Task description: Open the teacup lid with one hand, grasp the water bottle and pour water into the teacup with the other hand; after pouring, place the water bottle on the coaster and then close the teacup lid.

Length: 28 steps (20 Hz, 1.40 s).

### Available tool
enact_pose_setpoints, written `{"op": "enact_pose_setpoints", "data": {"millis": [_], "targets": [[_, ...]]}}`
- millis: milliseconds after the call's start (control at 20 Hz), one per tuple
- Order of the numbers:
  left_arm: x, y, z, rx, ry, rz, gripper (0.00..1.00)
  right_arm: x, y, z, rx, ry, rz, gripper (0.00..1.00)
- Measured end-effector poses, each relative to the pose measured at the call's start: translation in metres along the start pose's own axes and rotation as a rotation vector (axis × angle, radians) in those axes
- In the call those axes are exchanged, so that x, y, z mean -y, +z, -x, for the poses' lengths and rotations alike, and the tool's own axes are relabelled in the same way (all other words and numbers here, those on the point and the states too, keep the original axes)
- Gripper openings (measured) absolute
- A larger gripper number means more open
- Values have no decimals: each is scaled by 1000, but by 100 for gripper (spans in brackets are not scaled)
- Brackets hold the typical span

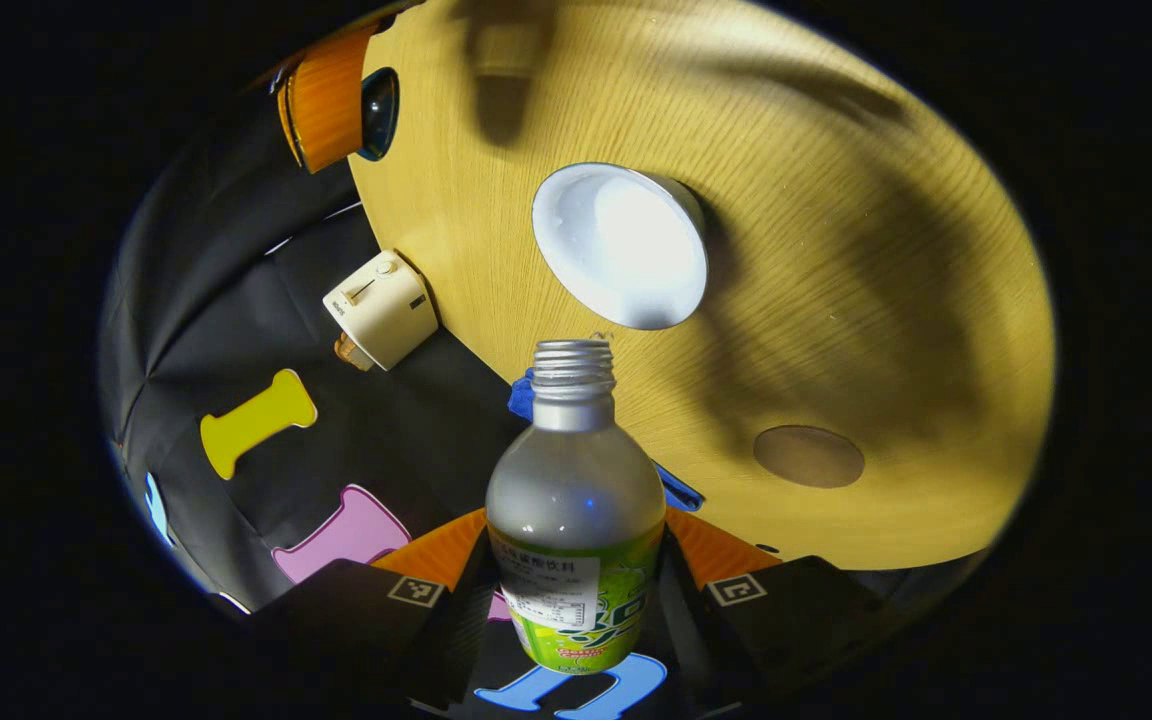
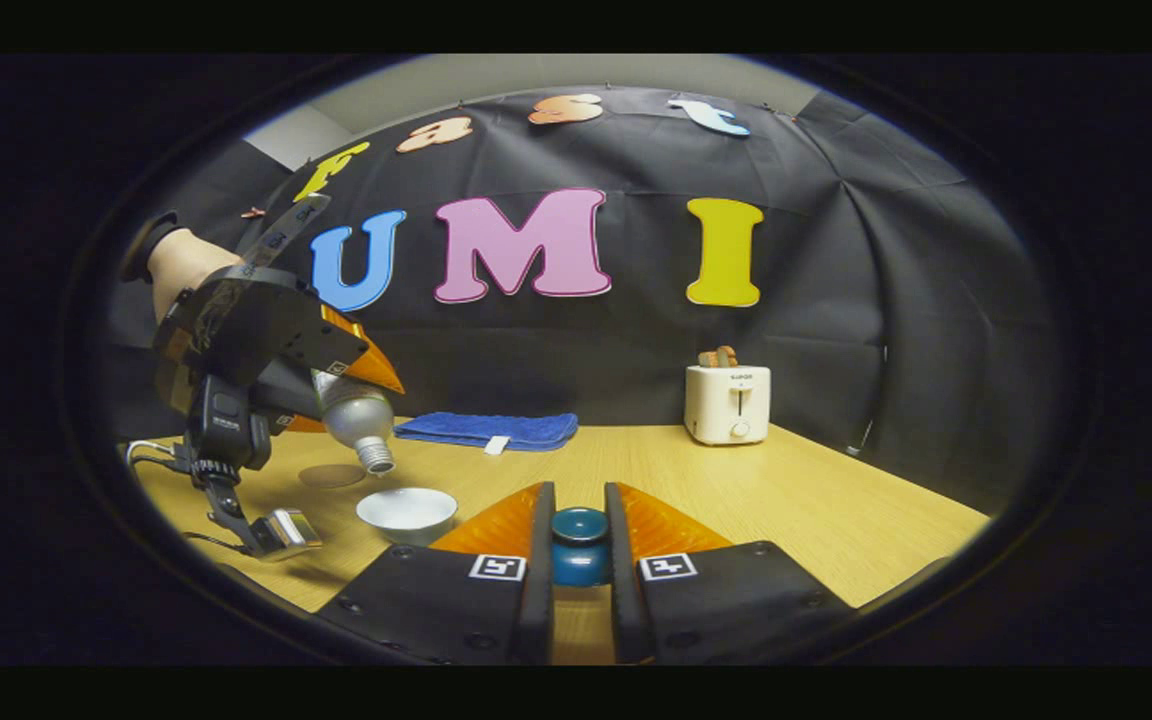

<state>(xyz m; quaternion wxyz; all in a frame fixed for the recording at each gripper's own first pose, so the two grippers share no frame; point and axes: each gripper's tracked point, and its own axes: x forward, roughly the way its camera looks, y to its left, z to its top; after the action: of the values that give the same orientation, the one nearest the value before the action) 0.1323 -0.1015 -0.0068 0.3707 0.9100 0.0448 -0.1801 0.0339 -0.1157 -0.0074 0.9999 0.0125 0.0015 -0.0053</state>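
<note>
Left tool (image 1: pixel 576 590): I pinched the water bottle (image 1: pixel 576 520), tipped over the teacup (image 1: pixel 621 245).
Right tool (image 2: pixel 578 560): I squeezed the teacup lid (image 2: pixel 578 545).

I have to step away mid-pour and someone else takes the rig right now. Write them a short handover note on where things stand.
Left gripper: shut on the water bottle, uncapped, tipped neck-down above the open teacup.
Right gripper: shut on the teacup lid, held off the cup, to its side.
The coaster lies bare on the table beside the teacup. A toaster and a blue cloth sit at the back.
Done: lid off, bottle grasped and tilted.
I cannot tell whether water is flowing.
Left: finish pouring, stand the bottle on the coaster, put the lid back on.
</note>
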Motion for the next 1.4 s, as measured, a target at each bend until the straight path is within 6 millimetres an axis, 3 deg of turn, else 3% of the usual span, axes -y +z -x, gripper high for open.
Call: {"op": "enact_pose_setpoints", "data": {"millis": [250,300,350,500,550,650,700,750,800,1050,1200,1400], "targets": [[6,1,7,50,47,200,80,2,0,1,1,-9,0,31],[9,2,10,69,56,251,80,2,0,0,0,-10,0,22],[13,2,11,83,55,318,80,2,0,0,0,-11,0,27],[24,-1,17,110,71,572,80,5,0,0,0,-22,1,27],[27,-4,18,117,80,674,80,5,0,0,1,-23,1,31],[36,-9,23,131,90,882,80,6,0,0,1,-31,1,27],[38,-10,23,142,93,979,80,7,0,0,0,-32,1,31],[39,-11,24,149,103,1084,80,6,0,0,0,-32,1,27],[39,-11,26,162,118,1191,80,6,0,0,0,-32,1,31],[25,-14,21,241,212,1701,79,6,0,0,0,-32,1,31],[22,-14,9,299,293,1999,79,6,0,0,1,-32,1,31],[18,-17,21,372,345,2207,79,13,0,0,2,-66,2,31]]}}
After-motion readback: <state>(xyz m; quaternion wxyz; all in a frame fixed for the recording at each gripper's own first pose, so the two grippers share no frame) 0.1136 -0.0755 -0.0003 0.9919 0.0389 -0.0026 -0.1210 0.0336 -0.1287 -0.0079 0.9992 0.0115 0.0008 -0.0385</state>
